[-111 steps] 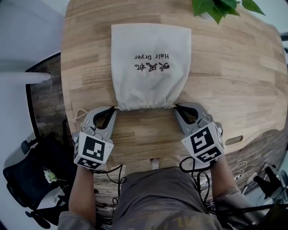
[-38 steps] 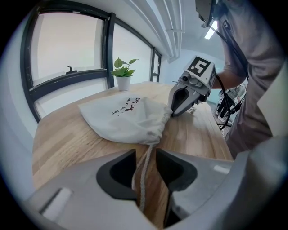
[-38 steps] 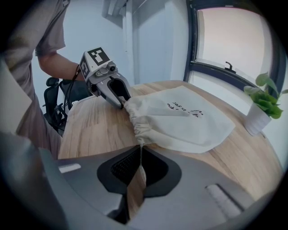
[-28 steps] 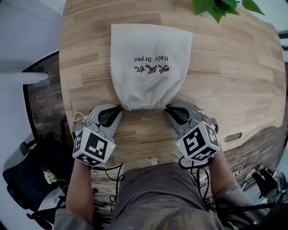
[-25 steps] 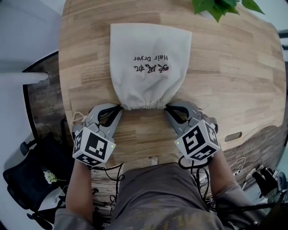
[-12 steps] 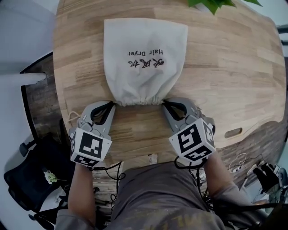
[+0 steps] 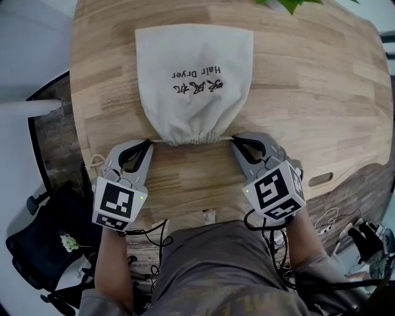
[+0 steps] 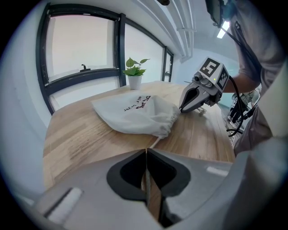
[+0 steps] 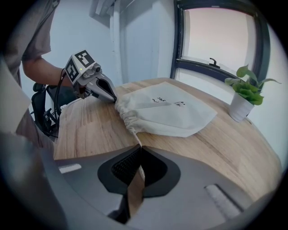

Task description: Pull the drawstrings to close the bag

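Note:
A cream cloth bag (image 7: 194, 77) with black print lies flat on the round wooden table (image 7: 321, 92). Its gathered mouth (image 7: 188, 137) faces me. A thin drawstring (image 7: 156, 141) runs taut from the mouth's left side into my left gripper (image 7: 148, 142), which is shut on it. My right gripper (image 7: 233, 140) is shut on the other drawstring (image 7: 224, 138) at the mouth's right side. In the left gripper view the drawstring (image 8: 155, 143) enters the closed jaws. In the right gripper view the drawstring (image 9: 135, 137) does the same below the bag (image 9: 171, 112).
A potted plant (image 7: 290, 5) stands at the table's far edge. A loop of cord (image 7: 95, 162) lies at the table's left rim by my left gripper. A black chair (image 7: 37, 247) sits on the floor at lower left. Cables (image 7: 327, 222) lie at lower right.
Both grippers have drawn a little outward from the bag's mouth. Short lengths of drawstring now show on both sides, and the mouth is gathered narrower than before.

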